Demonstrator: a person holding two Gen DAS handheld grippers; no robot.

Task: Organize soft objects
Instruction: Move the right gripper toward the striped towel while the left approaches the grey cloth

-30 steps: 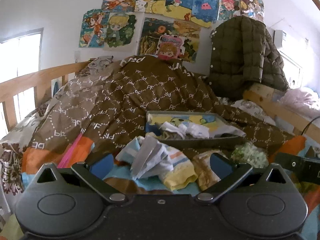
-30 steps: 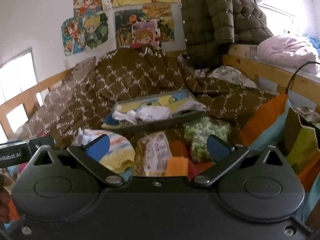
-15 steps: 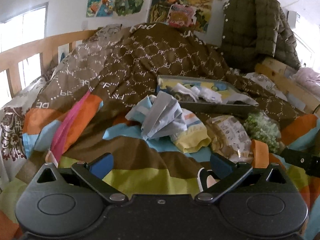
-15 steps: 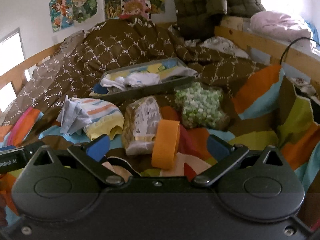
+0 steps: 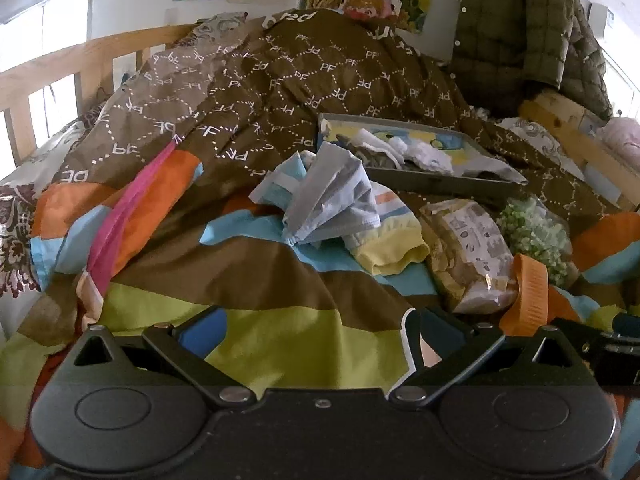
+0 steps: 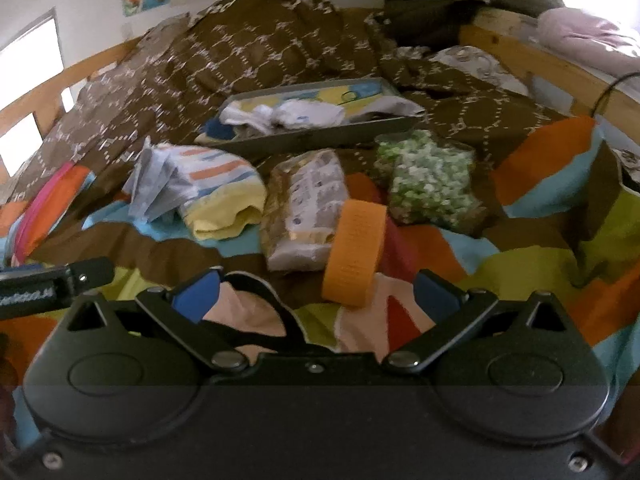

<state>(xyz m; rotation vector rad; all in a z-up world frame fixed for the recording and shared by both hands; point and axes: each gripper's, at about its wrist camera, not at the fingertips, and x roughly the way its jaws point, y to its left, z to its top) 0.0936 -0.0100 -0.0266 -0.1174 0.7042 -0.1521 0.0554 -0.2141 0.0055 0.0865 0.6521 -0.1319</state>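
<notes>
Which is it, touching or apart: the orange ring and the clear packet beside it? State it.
Touching. In the right wrist view the orange ring stands on edge, leaning against the clear packet, no gap between them.

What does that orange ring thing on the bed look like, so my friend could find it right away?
Start at the grey tray of socks on the brown quilt, then come forward to the clear packet of printed paper on the striped blanket. Leaning against that packet's right side is the orange band. It is the only plain orange loop standing on edge, with a ribbed surface, unlike the floppy clothes and lumpy bags nearby.
</notes>
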